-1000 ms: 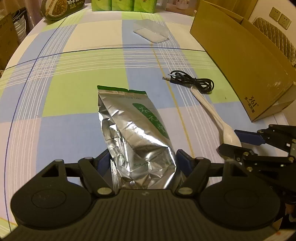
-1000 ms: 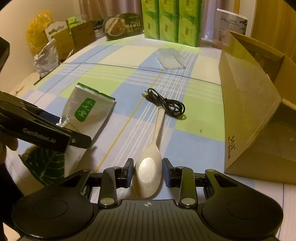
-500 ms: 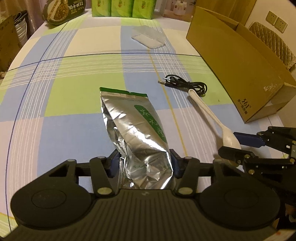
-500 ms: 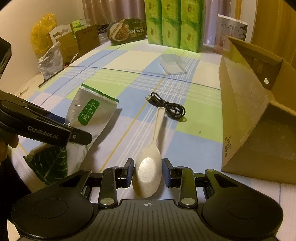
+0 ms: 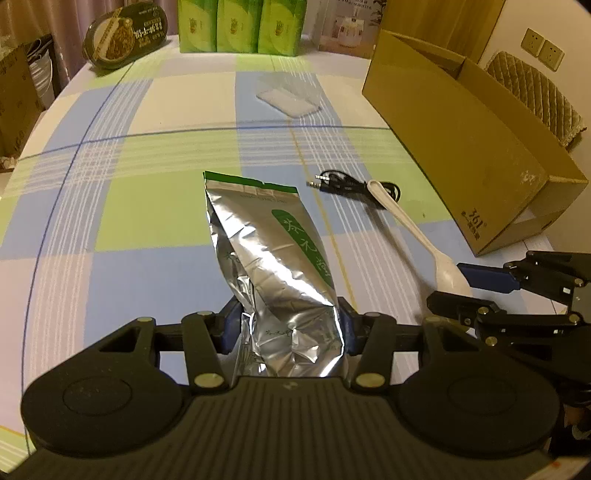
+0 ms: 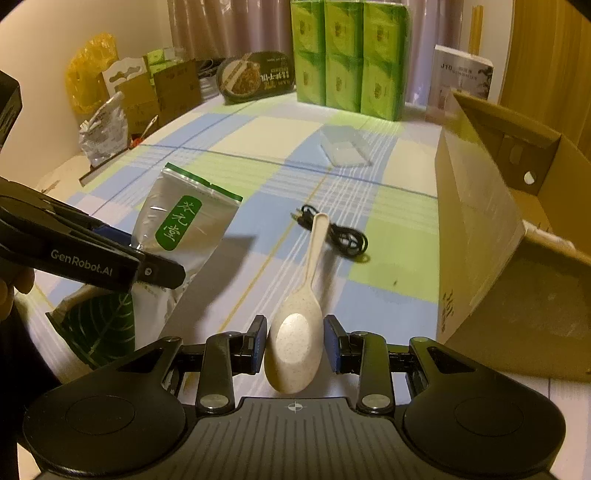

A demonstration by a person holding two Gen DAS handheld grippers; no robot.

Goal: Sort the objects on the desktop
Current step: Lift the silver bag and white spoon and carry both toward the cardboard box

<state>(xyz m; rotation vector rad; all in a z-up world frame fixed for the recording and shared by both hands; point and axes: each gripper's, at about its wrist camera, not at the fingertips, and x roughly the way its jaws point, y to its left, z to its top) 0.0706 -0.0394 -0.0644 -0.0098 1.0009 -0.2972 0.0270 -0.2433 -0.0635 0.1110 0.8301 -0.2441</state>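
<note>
From the left wrist view, the left gripper (image 5: 286, 328) has its blue pads pressed against the crumpled lower end of a silver foil pouch (image 5: 269, 254) with a green label; its jaws are drawn in narrow around the pouch, and the pouch's green-edged top points away over the checked tablecloth (image 5: 122, 206); to the right a pale spoon (image 5: 417, 232) slants across the cloth, its bowl reaching the right gripper (image 5: 465, 291) at the frame's edge, its handle tip over a coiled black cable (image 5: 347, 184); beyond the cable stands an open cardboard box (image 5: 461, 147) lying on its side, and farther back a clear plastic case (image 5: 288, 99), a dark oval food tub (image 5: 125, 37) and green packs (image 5: 240, 26) sit near the table's far edge.

From the right wrist view, the right gripper (image 6: 295, 347) holds the spoon (image 6: 295, 336) by its bowl, one pad on each side, jaws set narrow; the handle sticks forward and up, its tip in front of the cable (image 6: 340, 232); the spoon's shadow falls on the cloth (image 6: 388, 295) beneath; on the left the left gripper (image 6: 147, 254) clamps the pouch (image 6: 181, 229), which looks tilted up off the table above a dark leaf-printed packet (image 6: 92, 328); a hand (image 6: 14, 288) shows at the left edge; the cardboard box (image 6: 480, 240) fills the right, with the plastic case (image 6: 343, 147) and green packs (image 6: 347, 55) behind.
</note>
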